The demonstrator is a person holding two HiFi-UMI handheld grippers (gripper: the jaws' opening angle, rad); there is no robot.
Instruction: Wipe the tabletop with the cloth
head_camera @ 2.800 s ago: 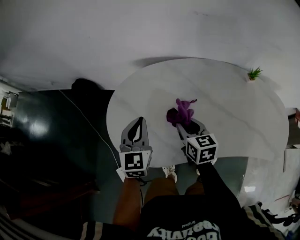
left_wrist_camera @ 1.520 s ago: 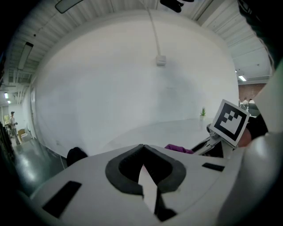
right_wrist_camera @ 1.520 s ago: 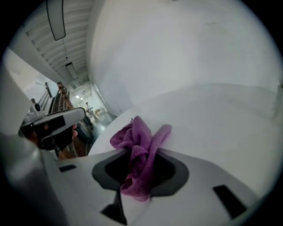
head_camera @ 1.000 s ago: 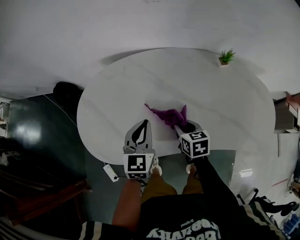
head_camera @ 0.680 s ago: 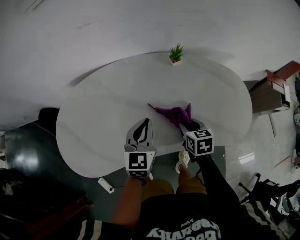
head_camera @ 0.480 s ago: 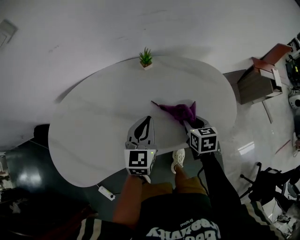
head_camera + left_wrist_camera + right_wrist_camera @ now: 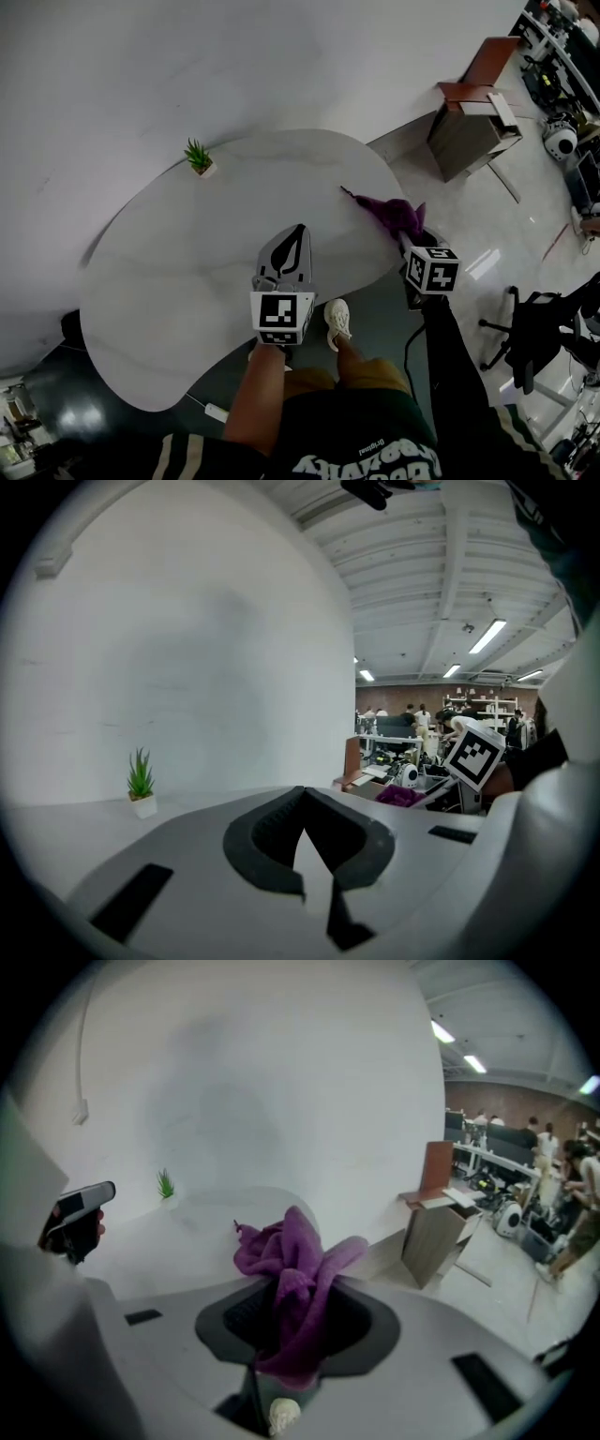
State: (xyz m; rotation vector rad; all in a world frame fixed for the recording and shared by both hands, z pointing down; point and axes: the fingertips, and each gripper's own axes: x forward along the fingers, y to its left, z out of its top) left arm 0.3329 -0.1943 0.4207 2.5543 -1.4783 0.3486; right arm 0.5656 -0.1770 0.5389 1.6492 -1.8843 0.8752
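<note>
Wiping the table (image 7: 187,244) edge
Your right gripper (image 7: 411,240) pinches the cloth (image 7: 392,213) to rub with it (left gripper (image 7: 296,231) fingers pressed together, empty).

Purple cloth (image 7: 292,1283) in right claw (image 7: 298,1330)

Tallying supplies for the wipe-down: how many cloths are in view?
1. The purple cloth, pinched in the right tool, at the table's right edge. The left tool holds none; no other shows.
</note>
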